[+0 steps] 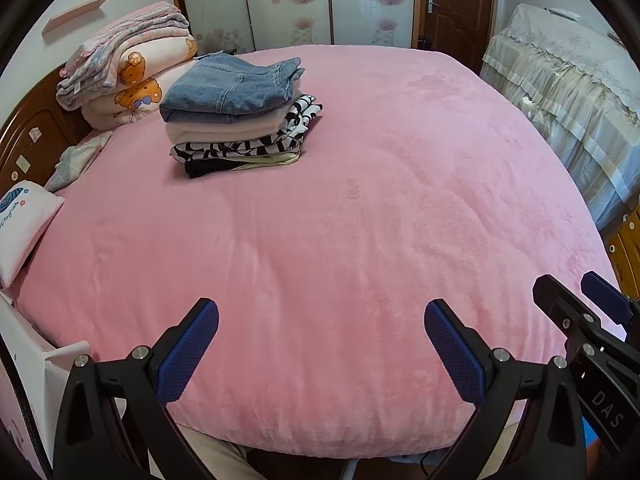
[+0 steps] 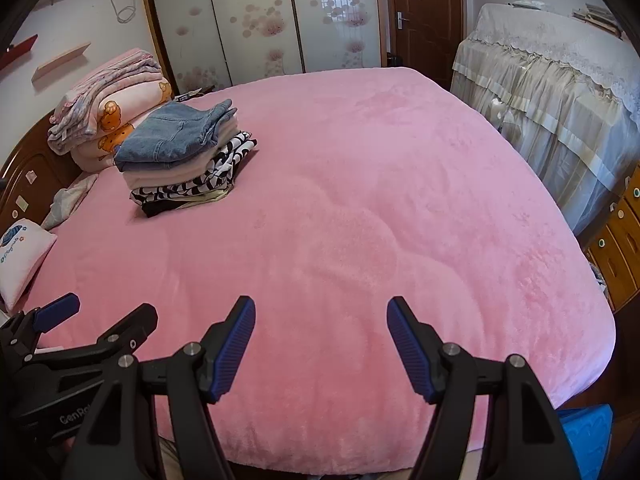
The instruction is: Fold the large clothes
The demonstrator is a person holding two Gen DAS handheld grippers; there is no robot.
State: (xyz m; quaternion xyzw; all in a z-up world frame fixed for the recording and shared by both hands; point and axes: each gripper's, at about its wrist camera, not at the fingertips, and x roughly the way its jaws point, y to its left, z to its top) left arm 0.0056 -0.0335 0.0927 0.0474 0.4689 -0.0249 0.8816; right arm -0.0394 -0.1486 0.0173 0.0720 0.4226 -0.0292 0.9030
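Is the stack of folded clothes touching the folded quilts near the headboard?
Cannot tell: in both views the stack of folded clothes overlaps the folded quilts, hiding any gap.

1 bed (image 1: 360, 200), 1 clothes stack (image 1: 236, 116), 1 quilt pile (image 1: 128, 76), 2 pillows (image 1: 20, 224), 2 grippers (image 1: 320, 344), 1 door (image 1: 456, 4).

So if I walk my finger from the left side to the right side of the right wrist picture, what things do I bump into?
White pillow → stack of folded clothes → bare pink bed cover → furniture under a lacy cloth → wooden drawers.
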